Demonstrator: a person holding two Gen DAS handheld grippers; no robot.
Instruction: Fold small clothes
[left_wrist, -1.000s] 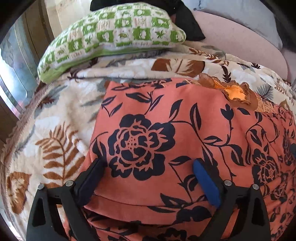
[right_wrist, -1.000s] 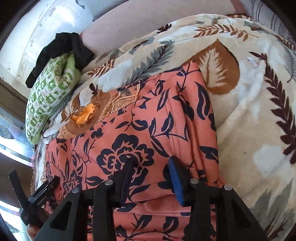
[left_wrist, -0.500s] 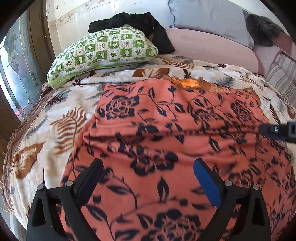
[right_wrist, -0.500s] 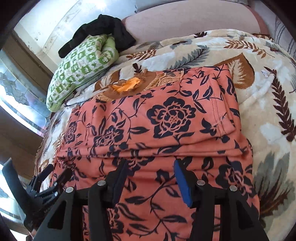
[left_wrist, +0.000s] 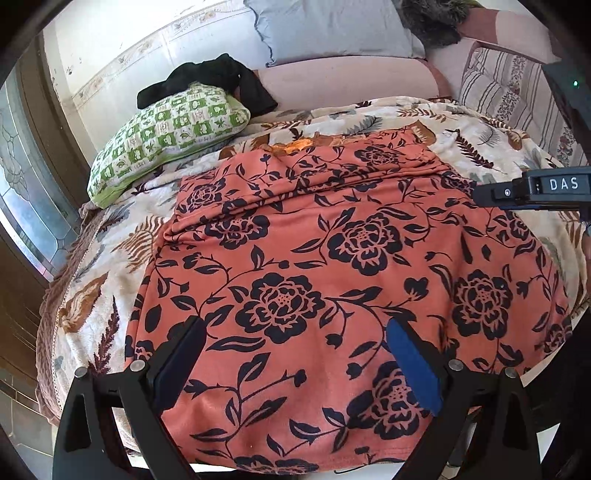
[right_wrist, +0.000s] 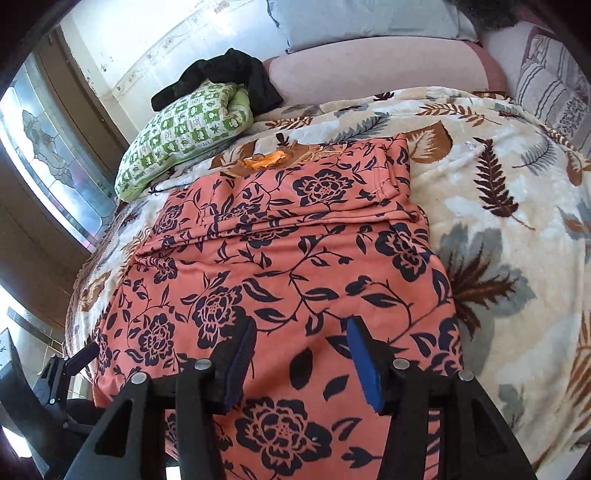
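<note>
1. Both tongs hang empty over our work: left tongs (left_wrist: 291, 354) spread wide, right tongs (right_wrist: 301, 354) about half apart after just opening, nothing between them.
2. Our orange cotton garment with navy flowers (left_wrist: 332, 258) lies flat on the leaf-print blanket (right_wrist: 498, 221), directly beneath and ahead of both.
3. Its long axis runs away from us toward the folded far end; we judge both near corners equally reachable.

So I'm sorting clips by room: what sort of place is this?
Most likely a bedroom or a living room with a daybed: a leaf-printed fleece blanket covers the surface, a green-and-white checked pillow lies on it, and a pink padded backrest stands behind.
</note>
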